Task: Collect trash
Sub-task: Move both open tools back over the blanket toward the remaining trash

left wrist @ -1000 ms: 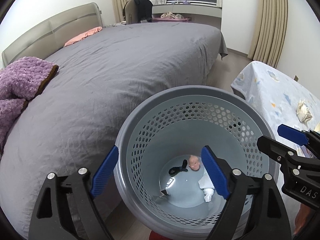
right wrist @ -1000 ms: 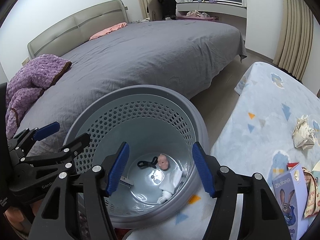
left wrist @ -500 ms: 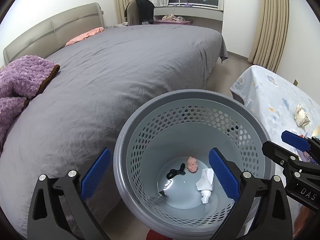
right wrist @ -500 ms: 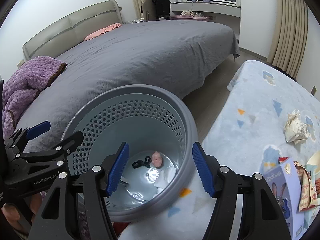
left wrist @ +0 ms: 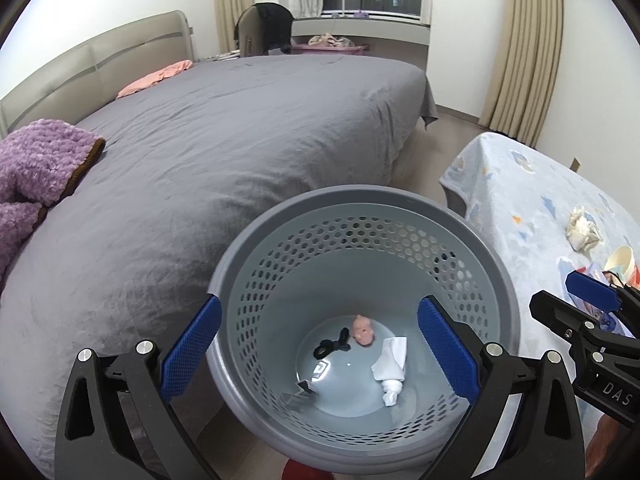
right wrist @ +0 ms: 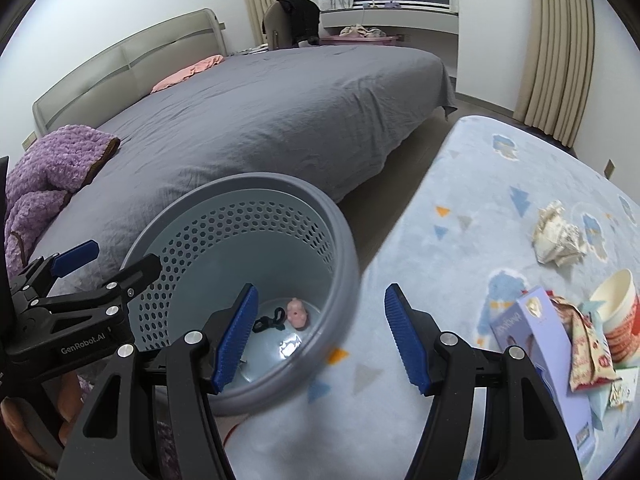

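Left wrist: left gripper wider, empty

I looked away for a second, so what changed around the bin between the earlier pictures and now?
The left gripper has just been opening its fingers wider above the grey bin, nothing between them. The right gripper swung from the bin toward the blue blanket, fingers open and empty. The bin's contents and the crumpled paper stayed put.

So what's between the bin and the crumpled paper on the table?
Only bare patterned tablecloth lies between the bin and the crumpled paper; the right wrist view shows it best.
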Action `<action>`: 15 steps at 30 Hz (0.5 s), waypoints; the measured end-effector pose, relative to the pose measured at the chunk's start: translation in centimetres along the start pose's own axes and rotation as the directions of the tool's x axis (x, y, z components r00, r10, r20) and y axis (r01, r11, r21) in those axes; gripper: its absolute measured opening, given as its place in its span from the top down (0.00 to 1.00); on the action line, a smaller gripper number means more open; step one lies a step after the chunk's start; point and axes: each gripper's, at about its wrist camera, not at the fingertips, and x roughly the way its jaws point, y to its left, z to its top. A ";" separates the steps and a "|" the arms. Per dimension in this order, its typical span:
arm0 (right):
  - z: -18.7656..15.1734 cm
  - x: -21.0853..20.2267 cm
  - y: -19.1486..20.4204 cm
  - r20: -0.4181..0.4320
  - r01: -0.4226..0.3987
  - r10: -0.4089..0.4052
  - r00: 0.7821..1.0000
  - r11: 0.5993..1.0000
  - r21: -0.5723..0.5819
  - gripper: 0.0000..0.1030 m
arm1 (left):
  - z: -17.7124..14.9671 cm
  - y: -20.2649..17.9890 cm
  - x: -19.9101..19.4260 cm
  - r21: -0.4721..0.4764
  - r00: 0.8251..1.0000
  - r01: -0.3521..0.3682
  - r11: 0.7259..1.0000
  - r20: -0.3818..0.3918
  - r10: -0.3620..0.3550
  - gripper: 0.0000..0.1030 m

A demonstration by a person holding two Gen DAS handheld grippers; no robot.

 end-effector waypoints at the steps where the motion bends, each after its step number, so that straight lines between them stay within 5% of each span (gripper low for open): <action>1: -0.2 -0.3 -0.2 0.002 0.004 -0.004 1.000 1.000 0.004 0.39 | -0.1 -0.3 -0.1 0.005 1.000 0.001 1.000 0.001 -0.001 0.06; 15: -3.1 -5.1 -5.5 0.028 0.097 -0.100 0.995 0.991 0.094 0.39 | 0.0 -4.7 -2.8 0.055 0.995 0.077 0.996 0.061 -0.080 0.06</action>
